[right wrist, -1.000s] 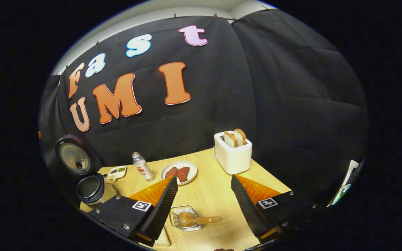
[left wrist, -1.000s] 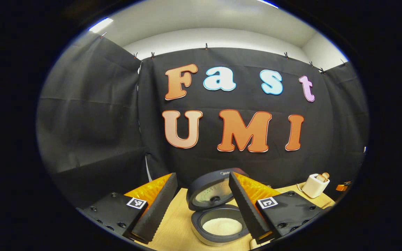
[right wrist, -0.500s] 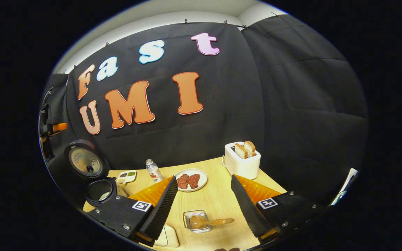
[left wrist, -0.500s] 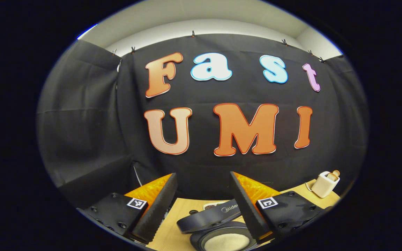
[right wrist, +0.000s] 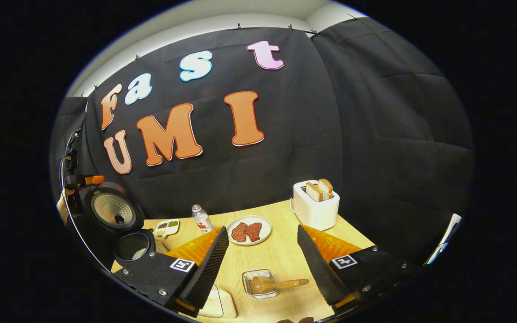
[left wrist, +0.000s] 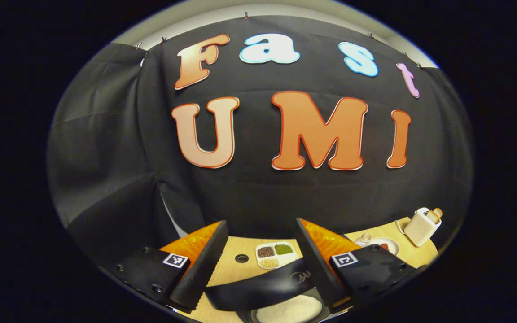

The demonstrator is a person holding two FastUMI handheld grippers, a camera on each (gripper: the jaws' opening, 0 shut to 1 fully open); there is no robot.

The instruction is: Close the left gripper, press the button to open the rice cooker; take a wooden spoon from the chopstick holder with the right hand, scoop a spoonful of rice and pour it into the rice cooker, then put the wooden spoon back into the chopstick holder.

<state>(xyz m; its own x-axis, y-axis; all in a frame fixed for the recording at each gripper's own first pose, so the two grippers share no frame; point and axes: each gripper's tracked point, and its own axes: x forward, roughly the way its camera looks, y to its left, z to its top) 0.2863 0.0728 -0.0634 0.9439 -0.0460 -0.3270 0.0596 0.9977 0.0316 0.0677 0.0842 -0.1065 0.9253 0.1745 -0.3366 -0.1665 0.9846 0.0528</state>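
The rice cooker stands open. In the right gripper view its lid [right wrist: 112, 211] is upright and its pot [right wrist: 133, 246] sits at the far left. My left gripper [left wrist: 260, 222] is open and hovers over the lid's rim [left wrist: 258, 287], with white rice [left wrist: 290, 309] in the pot below; in the right gripper view the left gripper [right wrist: 76, 181] is beside the lid's top. My right gripper [right wrist: 262, 227] is open with nothing between its fingers. Below it, a wooden spoon [right wrist: 281, 283] lies across a small wire holder [right wrist: 254, 276] on the table.
On the wooden table [right wrist: 276, 251] are a water bottle [right wrist: 201, 219], a plate of meat [right wrist: 248, 229], a white toaster [right wrist: 315, 204] with bread, and a divided dish of grains [left wrist: 276, 255]. A white object [right wrist: 220, 305] lies by my right gripper's left finger.
My left gripper has risen and moved forward over the open lid, whose rim now crosses between its fingers. The right gripper has drifted only slightly and stays open.
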